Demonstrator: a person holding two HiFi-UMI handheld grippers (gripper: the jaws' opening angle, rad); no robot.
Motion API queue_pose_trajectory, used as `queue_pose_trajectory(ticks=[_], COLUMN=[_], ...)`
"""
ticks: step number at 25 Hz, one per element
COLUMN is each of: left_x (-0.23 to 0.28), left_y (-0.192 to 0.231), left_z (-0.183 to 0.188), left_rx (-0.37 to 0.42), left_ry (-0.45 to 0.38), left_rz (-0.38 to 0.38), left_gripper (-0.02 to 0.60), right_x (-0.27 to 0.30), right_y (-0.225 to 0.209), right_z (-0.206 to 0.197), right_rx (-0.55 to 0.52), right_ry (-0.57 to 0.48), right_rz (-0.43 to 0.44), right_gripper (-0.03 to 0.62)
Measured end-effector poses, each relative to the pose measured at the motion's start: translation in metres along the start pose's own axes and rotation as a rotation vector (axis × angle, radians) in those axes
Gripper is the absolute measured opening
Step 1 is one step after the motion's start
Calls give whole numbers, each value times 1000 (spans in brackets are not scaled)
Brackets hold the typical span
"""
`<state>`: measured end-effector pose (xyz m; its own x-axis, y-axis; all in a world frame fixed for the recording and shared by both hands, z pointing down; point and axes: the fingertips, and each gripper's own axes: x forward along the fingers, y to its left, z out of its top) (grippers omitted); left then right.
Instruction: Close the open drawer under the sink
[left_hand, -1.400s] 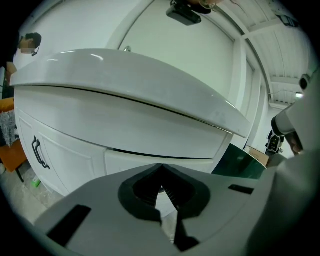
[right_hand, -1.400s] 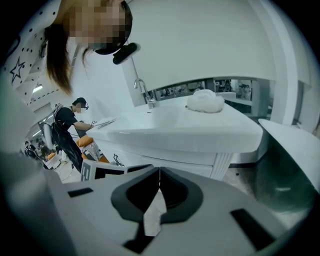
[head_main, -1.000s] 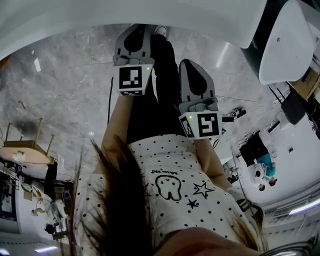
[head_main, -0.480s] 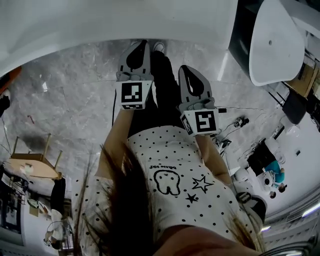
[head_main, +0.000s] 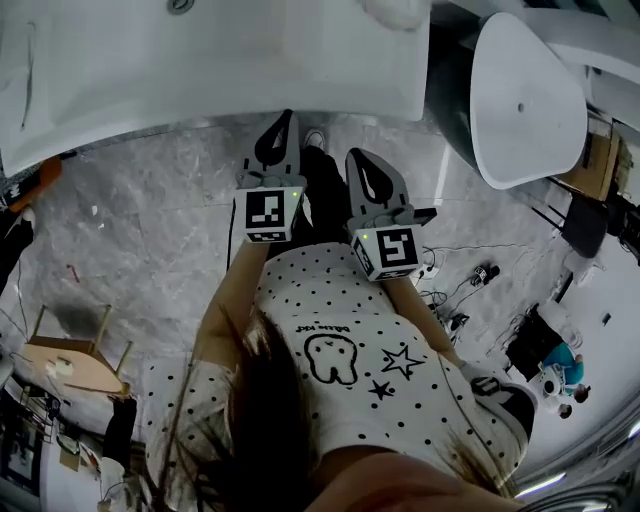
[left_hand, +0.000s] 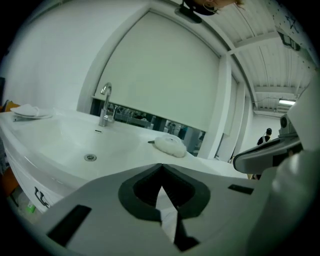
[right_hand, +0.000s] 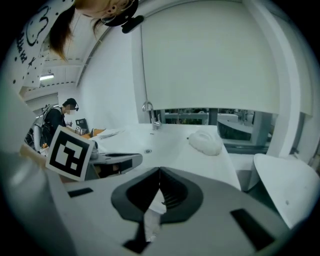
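Glossy white sink with a smooth rounded rim sat over veined grey marble floor; the drawer under it was hidden from you. Your left tongs and right tongs were both clamped closed on nothing, way higher than a second earlier.

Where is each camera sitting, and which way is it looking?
Head view: on the person's head, looking steeply down at floor and sink; shows shirt, hair, left claw, right claw.
Left gripper view: on the left claw, looking along its shut jaws at sink and faucet; right claw shows at right.
Right gripper view: on the right claw, looking along its shut jaws at the sink; left claw's cube, shirt, hair show at left.
Shared: both gripper views see faucet and white lump.
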<state>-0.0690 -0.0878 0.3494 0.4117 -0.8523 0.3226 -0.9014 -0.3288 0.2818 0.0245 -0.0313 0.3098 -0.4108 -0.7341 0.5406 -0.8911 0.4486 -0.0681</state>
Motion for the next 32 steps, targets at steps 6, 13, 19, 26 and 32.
queue_pose_trajectory(ticks=[6, 13, 19, 26, 32], left_x=[-18, -44, -65, -78, -89], left_y=[-3, -14, -22, -28, -35], left_z=[42, 81, 101, 111, 114], left_rx=[24, 46, 60, 75, 92], left_ry=[-69, -145, -185, -212, -223], left_rz=[15, 9, 18, 18, 6], left_gripper=[5, 5, 5, 5, 5], right_x=[-3, -12, -23, -32, -35], right_y=[9, 2, 6, 7, 8], right_z=[36, 59, 71, 76, 82], right_rx=[-30, -41, -52, -68, -71], right_ry=[-86, -158, -197, -220, -250], right_rz=[17, -3, 7, 18, 31], right_gripper=[14, 14, 14, 14, 14])
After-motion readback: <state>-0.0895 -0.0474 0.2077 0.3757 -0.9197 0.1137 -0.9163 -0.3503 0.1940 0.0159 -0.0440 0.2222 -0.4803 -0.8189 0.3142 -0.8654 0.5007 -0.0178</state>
